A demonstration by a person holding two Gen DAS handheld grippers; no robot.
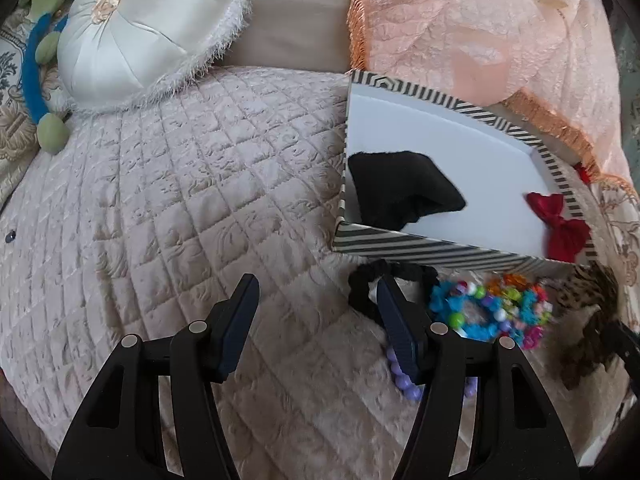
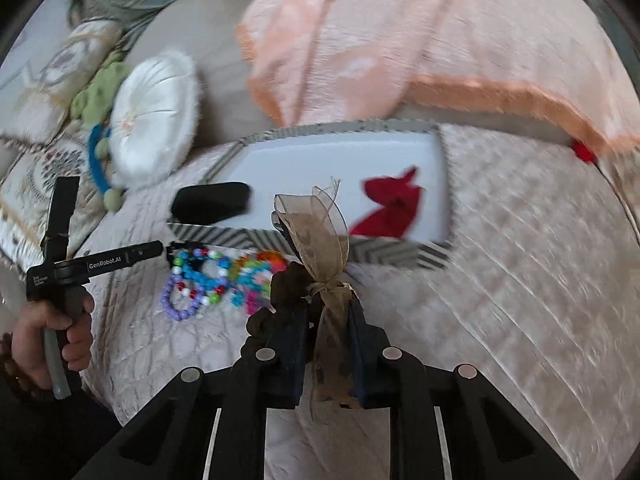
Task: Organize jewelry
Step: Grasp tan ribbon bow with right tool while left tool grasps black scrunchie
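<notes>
Gripping a sheer bow (image 2: 320, 236), right tongs (image 2: 326, 312) clamped, left tongs (image 1: 316, 316) spread, empty.

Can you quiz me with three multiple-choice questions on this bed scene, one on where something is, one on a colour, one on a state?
1. Where do the beads lie?
A. Inside the box
B. On the quilt in front of the box
C. On the round pillow

2. What colour is the bow in the box?
A. Red
B. Blue
C. Green

3. What is the right tool doing?
A. Open and empty
B. Shut on a ribbon
C. Shut on the beads

Answers:
1 B: the beads rest on the quilt just outside the box's striped front wall.
2 A: the bow on the white floor of the box is plainly red.
3 B: the right wrist view shows the tool's fingers closed on the sheer brown ribbon, lifted above the quilt.
</notes>
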